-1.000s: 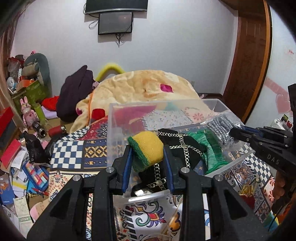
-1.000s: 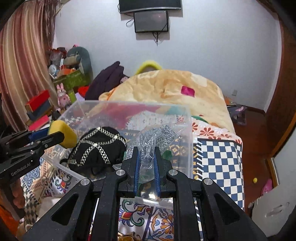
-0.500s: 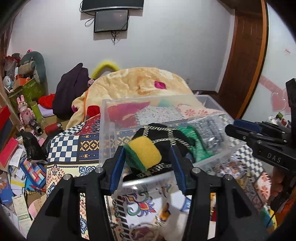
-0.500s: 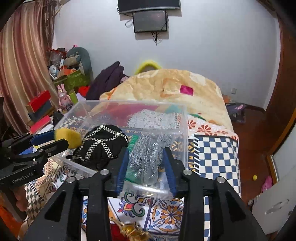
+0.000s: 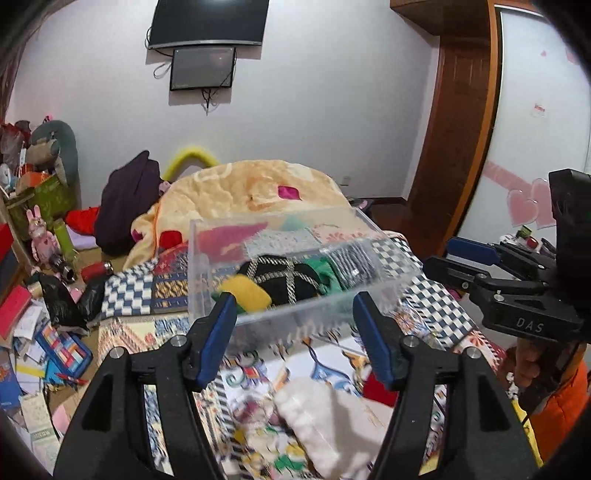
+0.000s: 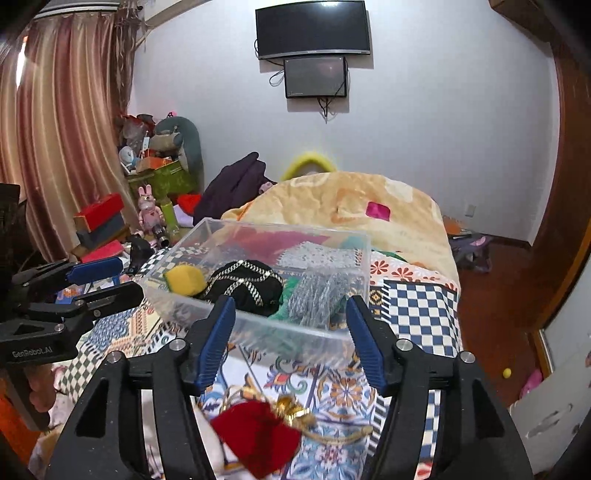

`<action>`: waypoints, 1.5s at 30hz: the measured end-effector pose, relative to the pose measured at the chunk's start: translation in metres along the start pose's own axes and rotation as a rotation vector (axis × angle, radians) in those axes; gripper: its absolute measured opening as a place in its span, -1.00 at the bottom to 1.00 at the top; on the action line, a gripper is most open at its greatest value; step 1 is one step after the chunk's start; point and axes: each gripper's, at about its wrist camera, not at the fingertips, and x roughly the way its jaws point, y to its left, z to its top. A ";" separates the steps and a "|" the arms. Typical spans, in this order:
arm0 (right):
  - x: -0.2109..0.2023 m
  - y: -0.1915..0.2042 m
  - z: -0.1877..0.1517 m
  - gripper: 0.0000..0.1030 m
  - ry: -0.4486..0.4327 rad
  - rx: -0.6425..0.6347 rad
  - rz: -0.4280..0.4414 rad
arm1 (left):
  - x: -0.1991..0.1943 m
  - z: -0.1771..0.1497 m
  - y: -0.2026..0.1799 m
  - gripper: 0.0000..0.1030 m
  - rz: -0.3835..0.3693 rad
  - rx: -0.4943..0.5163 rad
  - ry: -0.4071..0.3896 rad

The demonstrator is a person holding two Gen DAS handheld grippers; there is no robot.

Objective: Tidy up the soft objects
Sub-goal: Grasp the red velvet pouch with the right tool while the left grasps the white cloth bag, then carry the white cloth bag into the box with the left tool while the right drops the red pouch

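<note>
Bin [image 5: 207, 258] [image 6: 258, 325]: clear plastic, open-topped, standing on the patterned bedspread [image 5: 129, 291] [image 6: 417, 306], just beyond both sets of tongs.

Contents, all inside the bin:
- Sponge [image 5: 245, 291] [image 6: 184, 279]: yellow with a green edge, at the bin's left end, against the front wall.
- Black item [image 5: 282, 275] [image 6: 245, 282]: soft, with silver chain trim, in the middle, touching the sponge.
- Green cloth [image 5: 323, 271] [image 6: 288, 291]: tucked between the black item and the grey bundle.
- Grey bundle [image 5: 351, 260] [image 6: 321, 291]: silvery, shiny, at the right end.

Left gripper [image 5: 295, 326] [image 6: 101, 278]: jaws spread wide, holding nothing, short of the bin's front wall.
Right gripper [image 6: 290, 330] [image 5: 454, 258]: jaws likewise wide apart and empty, in front of the bin; in the left view it sits to the bin's right, clear of it.

On the bedspread nearer the cameras, outside the bin:
- White fluffy item [image 5: 325, 424], below the left gripper, blurred.
- Red pouch [image 6: 258, 439] with a gold cord [image 6: 295, 410], below the right gripper.

Surroundings:
- Quilt [image 5: 251, 192] [image 6: 351, 206]: peach, heaped behind the bin.
- Dark garment [image 5: 125, 206] [image 6: 236, 184] left of the quilt.
- TV [image 5: 207, 22] [image 6: 312, 27] on the wall.
- Curtain [image 6: 62, 129] at far left.
</note>
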 end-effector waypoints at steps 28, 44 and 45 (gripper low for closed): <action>0.049 0.004 -0.090 -0.09 0.253 0.052 0.042 | 0.035 -0.092 -0.009 -0.27 -0.087 -0.088 0.235; 0.032 -0.005 -0.079 -0.82 0.184 0.069 0.066 | 0.015 -0.069 -0.006 -0.70 -0.100 -0.087 0.152; 0.028 -0.005 -0.077 -0.82 0.173 0.068 0.065 | 0.014 -0.067 -0.006 -0.70 -0.097 -0.085 0.144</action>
